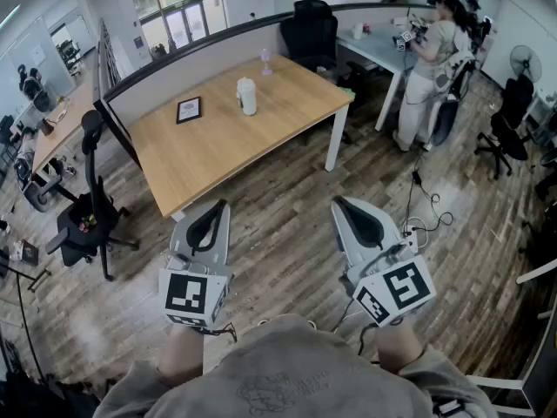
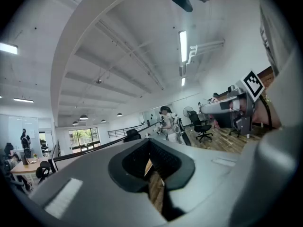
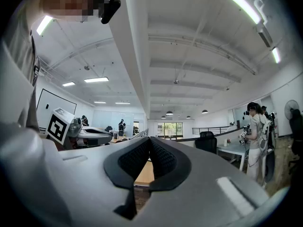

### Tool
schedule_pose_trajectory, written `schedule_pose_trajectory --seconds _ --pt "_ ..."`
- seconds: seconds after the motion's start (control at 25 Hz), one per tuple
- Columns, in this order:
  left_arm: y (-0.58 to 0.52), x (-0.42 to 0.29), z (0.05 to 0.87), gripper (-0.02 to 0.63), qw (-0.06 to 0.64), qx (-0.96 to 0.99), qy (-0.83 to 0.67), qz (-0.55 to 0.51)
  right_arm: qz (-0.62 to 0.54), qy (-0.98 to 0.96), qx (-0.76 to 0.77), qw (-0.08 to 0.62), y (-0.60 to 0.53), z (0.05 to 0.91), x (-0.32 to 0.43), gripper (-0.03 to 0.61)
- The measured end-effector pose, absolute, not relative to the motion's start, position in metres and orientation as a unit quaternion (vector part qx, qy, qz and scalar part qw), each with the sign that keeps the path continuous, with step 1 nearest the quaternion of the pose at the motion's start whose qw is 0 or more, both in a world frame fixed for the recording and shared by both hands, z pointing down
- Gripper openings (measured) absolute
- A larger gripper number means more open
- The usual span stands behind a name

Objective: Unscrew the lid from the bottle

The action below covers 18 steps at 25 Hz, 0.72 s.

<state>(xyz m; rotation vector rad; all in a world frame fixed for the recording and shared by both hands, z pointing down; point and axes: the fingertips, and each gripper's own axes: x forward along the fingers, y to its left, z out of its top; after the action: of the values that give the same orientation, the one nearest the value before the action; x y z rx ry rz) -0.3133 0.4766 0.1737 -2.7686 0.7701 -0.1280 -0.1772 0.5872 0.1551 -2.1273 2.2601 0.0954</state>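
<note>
The room was bright. Daylight came in through the big glass windows far off, and long white strip lamps glowed hard on the pale ceiling. The light brown wooden table dropped only a soft shadow on the grey plank floor. All 3 pictures curved at the edges, with black corners. The smooth grey left gripper and the matching grey right gripper looked a bit blurry up close.

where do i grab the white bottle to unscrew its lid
Probably around its mid-body, level from the near side: the bottle stands upright, apart from the frame, sides free. That leaves the lid on top clear.
</note>
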Motion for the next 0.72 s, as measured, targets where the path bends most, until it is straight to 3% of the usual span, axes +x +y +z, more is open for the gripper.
schedule_pose_trajectory --seconds 0.64,0.68,0.72 --pt "0.529 -0.289 0.182 0.002 0.115 -0.949 0.294 -0.017 0.030 0.735 -0.674 0.067 0.640 0.169 -0.138 0.015" --pt "0.530 -0.291 0.182 0.007 0.110 -0.946 0.305 -0.010 0.030 0.728 -0.680 0.077 0.644 0.170 -0.133 0.051" --pt "0.530 -0.293 0.183 0.062 0.106 -0.943 0.315 -0.007 0.029 0.721 -0.687 0.086 0.646 0.171 -0.127 0.136"
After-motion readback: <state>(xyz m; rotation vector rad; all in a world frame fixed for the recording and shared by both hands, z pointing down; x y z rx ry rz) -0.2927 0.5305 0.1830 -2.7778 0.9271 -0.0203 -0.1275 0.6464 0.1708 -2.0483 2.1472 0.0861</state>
